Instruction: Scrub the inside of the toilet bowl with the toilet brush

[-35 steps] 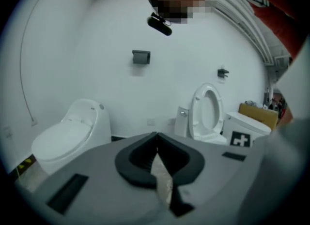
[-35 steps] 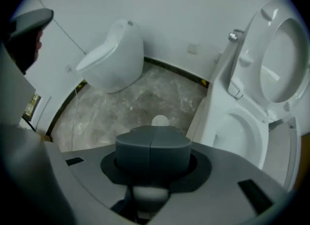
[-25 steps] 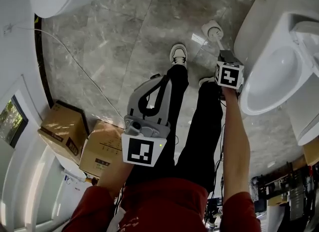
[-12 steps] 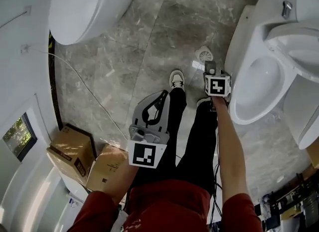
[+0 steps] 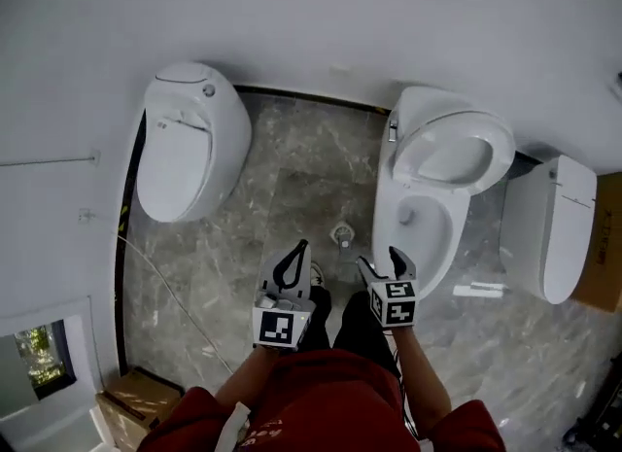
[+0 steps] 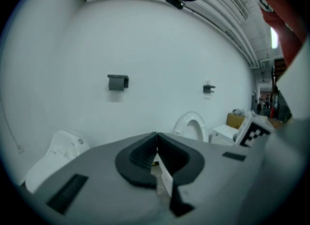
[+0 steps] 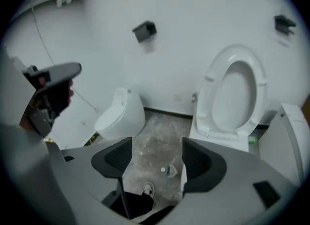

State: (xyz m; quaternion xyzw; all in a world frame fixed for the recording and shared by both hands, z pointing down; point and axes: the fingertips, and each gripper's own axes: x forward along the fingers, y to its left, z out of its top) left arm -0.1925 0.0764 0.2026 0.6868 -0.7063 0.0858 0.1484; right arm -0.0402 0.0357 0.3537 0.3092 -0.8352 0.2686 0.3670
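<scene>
The open toilet [image 5: 428, 228] stands at the right of middle with its seat and lid raised [image 5: 453, 154]; the raised seat [image 7: 236, 93] also fills the right gripper view. A small round white brush holder [image 5: 342, 238] sits on the floor left of the bowl, seen small [image 7: 170, 171] between the right jaws, far below them. My right gripper [image 5: 381, 260] hangs above the floor by the bowl's front; its jaws are opening and nothing is between them [image 7: 156, 146]. My left gripper [image 5: 299, 248] is beside it, shut and empty [image 6: 156, 138].
A second toilet [image 5: 185, 144] with its lid down stands at the left, a third white fixture [image 5: 549, 226] at the right. A cable [image 5: 165, 280] runs over the marble floor, cardboard boxes [image 5: 136, 406] lie bottom left, and my shoe [image 5: 317, 275] is below the grippers.
Both grippers have risen from near the floor. The right gripper has left the brush holder and its jaws stand apart. The view has swung up to the wall and toilets.
</scene>
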